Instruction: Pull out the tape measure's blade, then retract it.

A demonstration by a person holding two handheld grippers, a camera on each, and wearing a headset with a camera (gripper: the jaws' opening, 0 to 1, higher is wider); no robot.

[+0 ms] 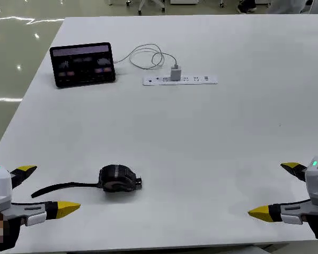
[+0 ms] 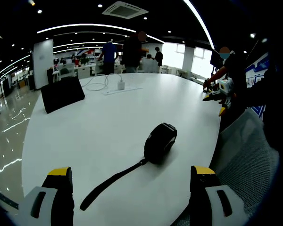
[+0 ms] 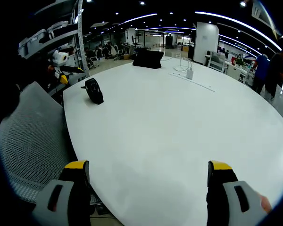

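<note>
The left gripper (image 1: 53, 188) has its yellow-tipped jaws spread wide and holds nothing. The black, round-bodied tape measure (image 1: 118, 178) lies untouched on the white table (image 1: 201, 132) just beyond its tips, blade wound in, with a black wrist strap (image 1: 63, 188) trailing from it toward that gripper. The right gripper (image 1: 267, 189), well off to the tape measure's other side, is equally spread and empty. Beyond the tape measure stand a dark tablet (image 1: 82, 64) and a white power strip (image 1: 180, 80). The left gripper view adds a grey mesh chair back (image 2: 245, 146) at the table edge near the tape measure.
</note>
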